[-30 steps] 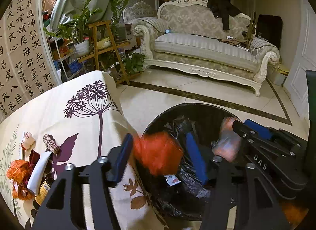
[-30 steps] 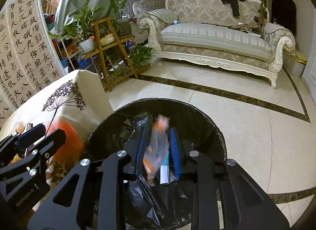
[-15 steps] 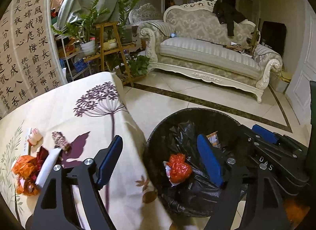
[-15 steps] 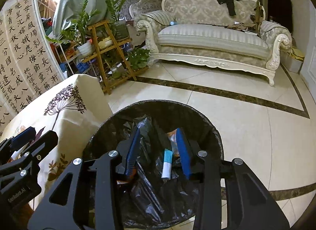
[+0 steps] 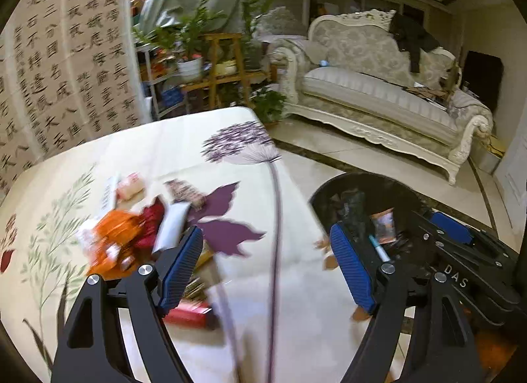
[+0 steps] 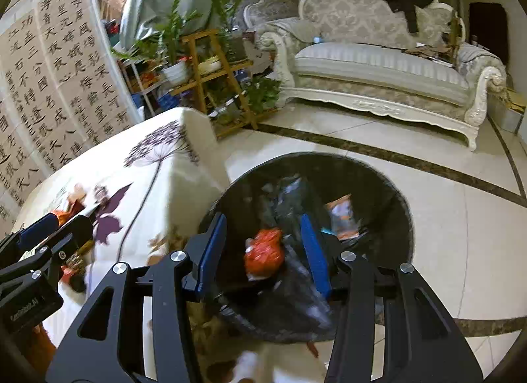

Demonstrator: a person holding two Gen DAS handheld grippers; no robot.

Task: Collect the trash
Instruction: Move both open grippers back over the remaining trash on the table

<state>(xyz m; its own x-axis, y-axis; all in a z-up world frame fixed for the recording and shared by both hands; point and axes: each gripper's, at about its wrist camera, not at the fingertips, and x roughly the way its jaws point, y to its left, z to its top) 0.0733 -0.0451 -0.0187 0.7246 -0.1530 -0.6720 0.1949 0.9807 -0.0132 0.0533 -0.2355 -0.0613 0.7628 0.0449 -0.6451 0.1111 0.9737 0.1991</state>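
"DAS" is printed on the right gripper [image 5: 461,241]; both it and the left gripper [image 5: 266,271] gape empty. The black bin [image 6: 395,192] holds a red wrapper [image 6: 265,249]; more wrappers [image 5: 115,241] litter the tablecloth [image 5: 296,300]

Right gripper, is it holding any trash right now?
No, the right gripper is open and empty above the trash bin.
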